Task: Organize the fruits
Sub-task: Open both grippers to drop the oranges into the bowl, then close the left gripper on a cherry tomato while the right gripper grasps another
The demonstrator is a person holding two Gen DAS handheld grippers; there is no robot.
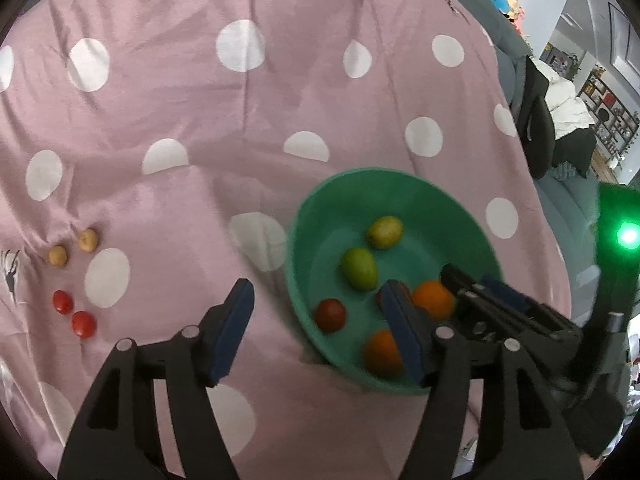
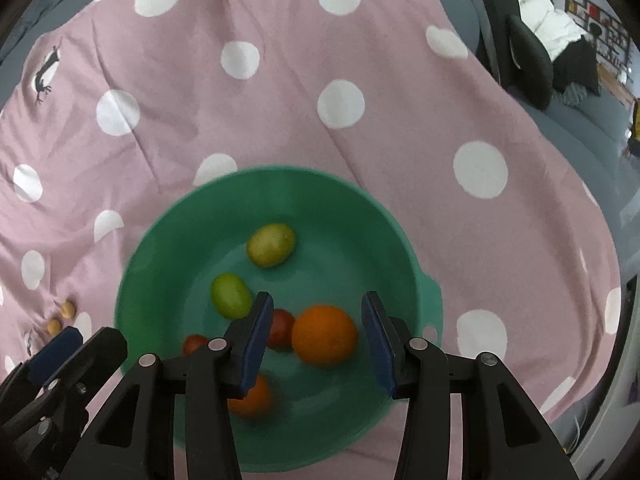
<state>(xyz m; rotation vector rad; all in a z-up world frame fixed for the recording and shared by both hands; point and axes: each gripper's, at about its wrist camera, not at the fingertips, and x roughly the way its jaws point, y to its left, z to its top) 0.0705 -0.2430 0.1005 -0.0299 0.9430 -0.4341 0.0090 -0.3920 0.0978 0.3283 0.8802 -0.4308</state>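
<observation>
A green bowl [image 1: 360, 172] [image 2: 280, 170] on the pink dotted cloth holds two oranges [image 2: 324, 334] [image 2: 254, 398], a green fruit [image 2: 231, 295], a yellowish fruit [image 2: 271, 245] and two red ones [image 2: 282, 328] [image 2: 194, 344]. My left gripper [image 1: 320, 312] is open and straddles the bowl's left wall, one finger over the cloth and one over the bowl. My right gripper [image 2: 318, 332] hangs over the bowl with its jaws apart; the larger orange shows in the gap, untouched. Left on the cloth lie two tan fruits [image 1: 58, 256] [image 1: 87, 240] and two small red fruits [image 1: 63, 302] [image 1: 84, 324].
The pink cloth [image 1: 240, 100] covers a grey cushioned surface [image 2: 580, 128] that drops off to the right. A black chair [image 1: 536, 128] with white bedding stands beyond that edge, with shelves behind. A green light [image 1: 628, 236] glows at the far right.
</observation>
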